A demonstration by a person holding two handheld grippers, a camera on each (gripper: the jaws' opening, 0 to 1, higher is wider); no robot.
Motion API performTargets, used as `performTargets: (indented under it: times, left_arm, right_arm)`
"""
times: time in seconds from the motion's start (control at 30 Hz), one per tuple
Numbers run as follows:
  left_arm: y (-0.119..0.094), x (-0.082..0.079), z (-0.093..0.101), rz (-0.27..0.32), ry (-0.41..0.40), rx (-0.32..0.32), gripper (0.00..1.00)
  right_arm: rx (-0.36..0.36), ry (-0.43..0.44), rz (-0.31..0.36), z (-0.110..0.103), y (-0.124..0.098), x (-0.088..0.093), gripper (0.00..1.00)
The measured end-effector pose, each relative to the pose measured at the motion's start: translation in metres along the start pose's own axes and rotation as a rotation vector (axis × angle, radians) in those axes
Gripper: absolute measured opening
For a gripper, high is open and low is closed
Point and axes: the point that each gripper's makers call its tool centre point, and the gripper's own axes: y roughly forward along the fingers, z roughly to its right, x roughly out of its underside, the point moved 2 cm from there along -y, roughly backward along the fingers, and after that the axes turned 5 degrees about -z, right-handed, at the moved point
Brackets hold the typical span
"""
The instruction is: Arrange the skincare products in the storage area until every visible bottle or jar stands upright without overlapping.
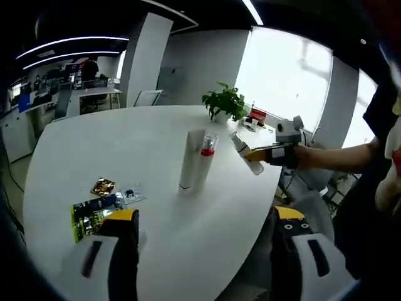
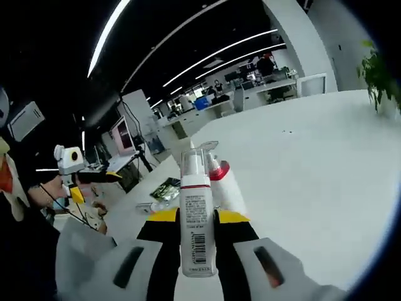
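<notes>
A tall white tube stands upright mid-table, touching or just beside a white bottle with a red collar and clear cap. To their right, my right gripper holds a small white bottle tilted above the table edge. In the right gripper view, the right gripper is shut on that white pump bottle, whose clear cap points forward; the red-collared bottle stands just behind it. My left gripper is open, low over the table's near edge, with nothing between its fingers.
Green and gold sachets lie flat at the table's near left, by my left finger. A potted plant stands at the far edge. The round white table has bare surface behind the bottles. A person's arm reaches in from the right.
</notes>
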Motion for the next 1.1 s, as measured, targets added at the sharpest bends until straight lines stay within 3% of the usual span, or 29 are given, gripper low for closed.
performTargets:
  times: [0.23,0.27,0.37,0.5,0.7,1.0,1.1]
  left_arm:
    - [0.002,-0.001,0.008,0.006,-0.001,0.044,0.81]
    - [0.002,-0.001,0.010,0.008,-0.004,0.053,0.80]
    - [0.001,-0.012,0.022,0.066,-0.043,0.123,0.74]
    - [-0.004,-0.027,0.028,0.141,-0.052,0.148,0.63]
    - [-0.009,-0.043,0.038,0.238,-0.131,0.210,0.56]
    - [-0.024,-0.060,0.047,0.317,-0.128,0.293,0.39]
    - [-0.024,-0.062,0.054,0.301,-0.109,0.329,0.36]
  right_arm:
    - [-0.135,0.003,0.078,-0.049,0.015,-0.006,0.20]
    - [-0.194,-0.005,0.092,-0.058,0.017,-0.008,0.20]
    - [-0.267,-0.020,0.097,-0.078,0.023,-0.010,0.20]
    - [-0.363,-0.063,0.091,-0.110,0.033,-0.014,0.20]
    - [-0.516,-0.032,0.155,-0.149,0.038,-0.033,0.20]
    - [-0.706,-0.047,0.135,-0.187,0.033,-0.035,0.20]
    - [-0.731,-0.051,0.122,-0.191,0.033,-0.033,0.20]
